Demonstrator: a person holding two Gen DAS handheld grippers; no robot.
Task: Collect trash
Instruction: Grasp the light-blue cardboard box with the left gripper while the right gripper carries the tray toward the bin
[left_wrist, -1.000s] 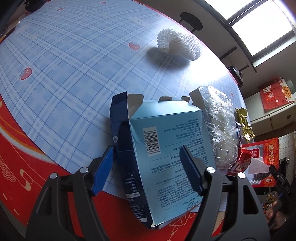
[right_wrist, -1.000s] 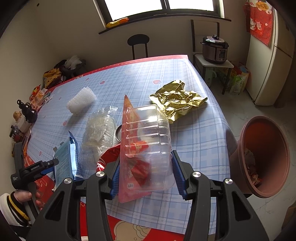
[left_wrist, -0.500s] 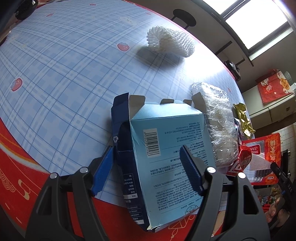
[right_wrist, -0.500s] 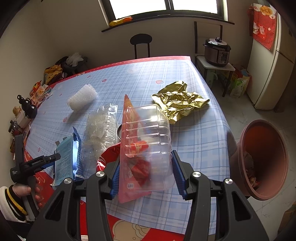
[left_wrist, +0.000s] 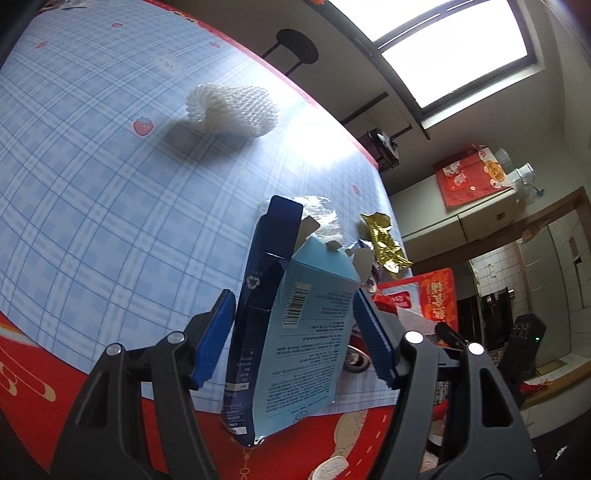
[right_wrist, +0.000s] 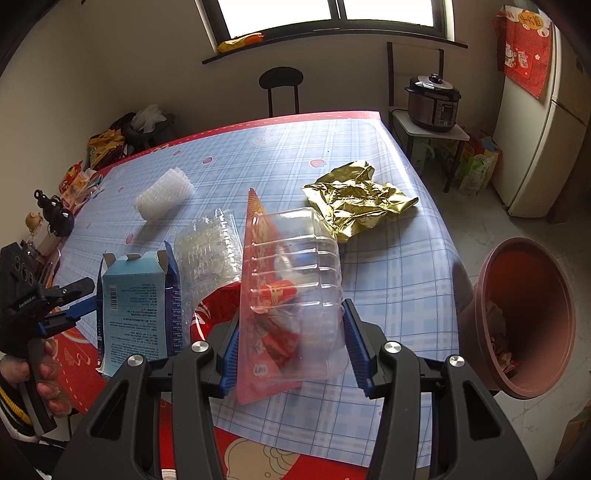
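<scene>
Broadly, a tabletop (right_wrist: 388, 280) under a blue checked cloth is filling both views, its red border showing at the near edge. Only the right wrist view is showing the brown bin (right_wrist: 532, 317) standing on the floor past the table's right edge, with scraps in its bottom, along with a fridge (right_wrist: 535, 122) and a pressure cooker (right_wrist: 434, 101) by the far wall.

The right gripper (right_wrist: 291, 345) is clamping a clear plastic clamshell (right_wrist: 291, 280) with red packaging inside, its blue pads pressing both sides, near the tabletop's front edge. That grip is hidden from the left wrist view, which is catching only red packaging behind the box.

The left gripper (left_wrist: 295, 336) is holding a light-blue carton (left_wrist: 310, 332) with dark-blue sides and open top flaps, tilted and lifted off the tabletop at the front left corner. Its jaws have just been closing, and the carton is sitting between them; the pads look close against its sides, though contact on the left pad is hard to judge. From the right wrist view the person's hand (right_wrist: 40, 373) is gripping the left tool's handle.

A crumpled gold foil wrapper (right_wrist: 354, 203) is lying toward the right edge, seen whole only from the right. A crinkled clear tray (right_wrist: 210, 247) is lying between carton and clamshell. A white foam net sleeve (left_wrist: 232, 110) is resting toward the far left, clearest from the left.
</scene>
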